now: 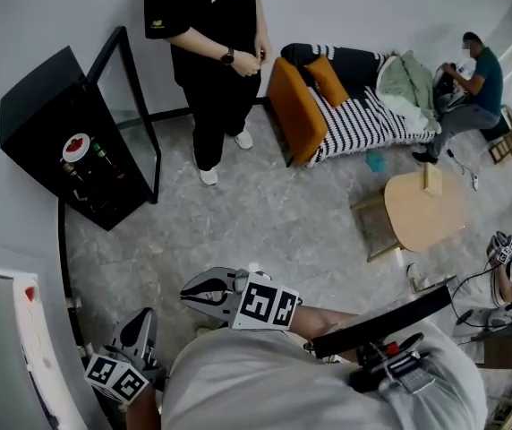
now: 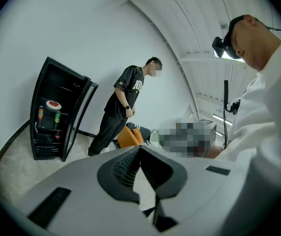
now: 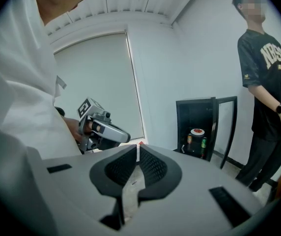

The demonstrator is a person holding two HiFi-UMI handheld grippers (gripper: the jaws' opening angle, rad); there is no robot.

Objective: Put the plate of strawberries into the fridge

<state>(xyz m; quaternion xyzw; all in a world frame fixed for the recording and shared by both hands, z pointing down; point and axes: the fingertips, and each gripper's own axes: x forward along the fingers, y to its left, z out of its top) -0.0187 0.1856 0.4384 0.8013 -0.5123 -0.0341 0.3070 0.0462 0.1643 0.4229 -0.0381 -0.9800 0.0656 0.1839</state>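
Note:
The white plate of strawberries (image 1: 76,145) rests on an upper shelf inside the black fridge (image 1: 32,115), whose door (image 1: 135,106) stands open. The plate (image 2: 54,104) also shows in the left gripper view, and again as the plate (image 3: 197,132) in the right gripper view, above two drink cans. My left gripper (image 1: 140,330) is down by my body, shut and empty, far from the fridge. My right gripper (image 1: 198,289) hangs in front of my chest, jaws together with nothing held. The fridge (image 2: 52,112) lies several steps away.
A person in black (image 1: 216,61) stands just right of the fridge door. An orange chair (image 1: 296,110), a striped sofa (image 1: 363,115) and a round wooden table (image 1: 426,209) fill the right side. Another person (image 1: 471,88) sits at the far right. Grey floor lies between me and the fridge.

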